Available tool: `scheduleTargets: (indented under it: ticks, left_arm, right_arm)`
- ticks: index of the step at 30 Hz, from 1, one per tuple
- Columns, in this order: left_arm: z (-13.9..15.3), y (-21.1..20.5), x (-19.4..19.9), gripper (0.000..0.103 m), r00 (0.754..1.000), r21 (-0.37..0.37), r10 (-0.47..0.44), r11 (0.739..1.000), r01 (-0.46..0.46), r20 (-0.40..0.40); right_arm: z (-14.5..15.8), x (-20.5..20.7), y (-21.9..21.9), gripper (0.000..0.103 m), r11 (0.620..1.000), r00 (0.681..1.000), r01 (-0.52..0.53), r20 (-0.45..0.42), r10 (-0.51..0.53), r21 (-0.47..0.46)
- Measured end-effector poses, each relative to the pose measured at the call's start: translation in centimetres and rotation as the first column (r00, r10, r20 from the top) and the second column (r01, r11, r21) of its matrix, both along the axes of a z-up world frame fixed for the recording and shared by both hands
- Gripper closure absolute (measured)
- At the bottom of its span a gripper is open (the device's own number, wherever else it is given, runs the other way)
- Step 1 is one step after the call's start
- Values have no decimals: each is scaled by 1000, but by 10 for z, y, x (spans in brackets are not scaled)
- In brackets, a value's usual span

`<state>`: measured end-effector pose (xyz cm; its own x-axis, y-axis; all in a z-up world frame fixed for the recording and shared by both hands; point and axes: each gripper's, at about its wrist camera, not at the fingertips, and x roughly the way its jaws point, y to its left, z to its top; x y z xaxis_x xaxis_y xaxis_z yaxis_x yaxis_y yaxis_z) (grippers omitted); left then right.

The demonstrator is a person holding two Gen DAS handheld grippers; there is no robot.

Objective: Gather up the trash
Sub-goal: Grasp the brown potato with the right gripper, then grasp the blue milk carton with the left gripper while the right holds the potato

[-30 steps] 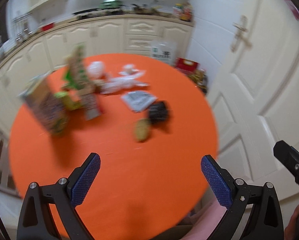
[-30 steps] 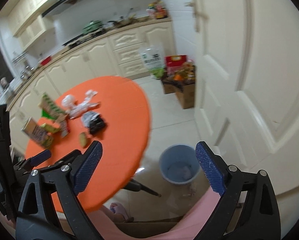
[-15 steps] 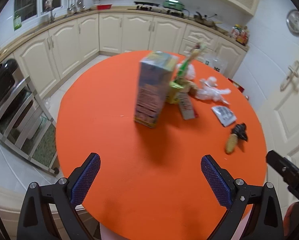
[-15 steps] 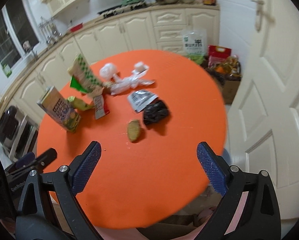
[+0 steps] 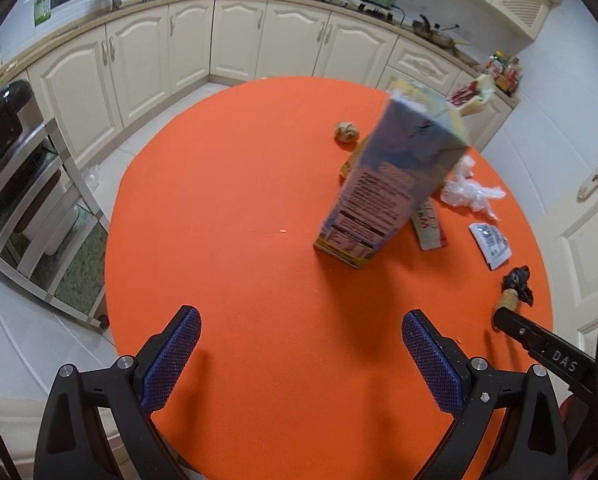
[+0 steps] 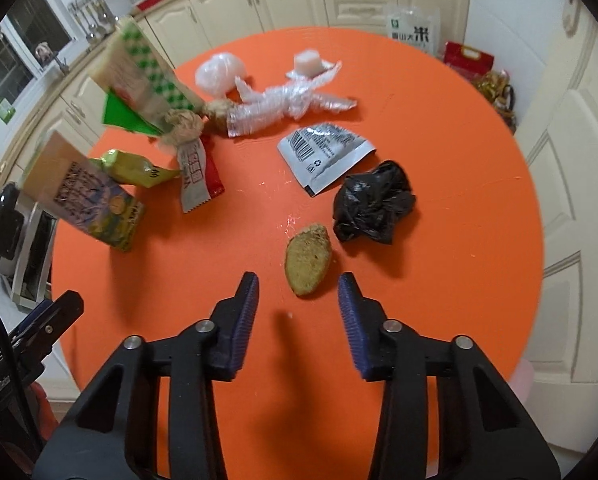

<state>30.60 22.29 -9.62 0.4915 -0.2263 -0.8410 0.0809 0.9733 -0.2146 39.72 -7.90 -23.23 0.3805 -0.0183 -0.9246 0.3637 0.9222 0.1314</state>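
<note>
Trash lies on a round orange table [image 6: 459, 240]. In the right wrist view my right gripper [image 6: 299, 300] is open and empty, its tips just short of a brown food scrap [image 6: 307, 258]. Beyond lie a crumpled black bag [image 6: 373, 208], a silver wrapper [image 6: 325, 152], clear plastic wrap [image 6: 287, 106], a red-white wrapper [image 6: 197, 172], a yellow-green packet [image 6: 133, 168] and a standing carton [image 6: 87, 196]. In the left wrist view my left gripper [image 5: 299, 344] is open and empty above the near table [image 5: 239, 200]; the carton [image 5: 391, 184] stands ahead of it.
A green-checked box [image 6: 143, 76] leans at the table's far left. A crumpled brown paper ball [image 5: 346, 132] sits behind the carton. Cream kitchen cabinets [image 5: 239, 40] ring the room. A metal rack [image 5: 31, 208] stands left of the table, and a white door [image 6: 571, 200] right.
Both grippers have swung toward the table and come closer. The right gripper has narrowed its opening and now sits just before the brown food scrap. The left gripper now faces the carton.
</note>
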Motion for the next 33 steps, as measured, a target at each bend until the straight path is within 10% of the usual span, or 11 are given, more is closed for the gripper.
scheduleTargets:
  ticks: [19,22,26,33]
  left_arm:
    - [-14,-23,62,4,1000,-58,-10,998,10,3]
    - [-18,-24,70,16,1000,-79,13,997,-12,19]
    - [-32,-23,76,59,999,-94,35,995,-34,7]
    - [-32,-14,73,64,997,-96,60,994,-56,42]
  right_arm:
    - [-9,35,1,78,995,998,-62,0,62,-74]
    - [-9,36,0,78,994,997,-79,3,79,-74]
    - [-10,34,0,79,993,995,-94,6,95,-77]
    - [-9,33,-6,79,996,997,-82,8,82,-29]
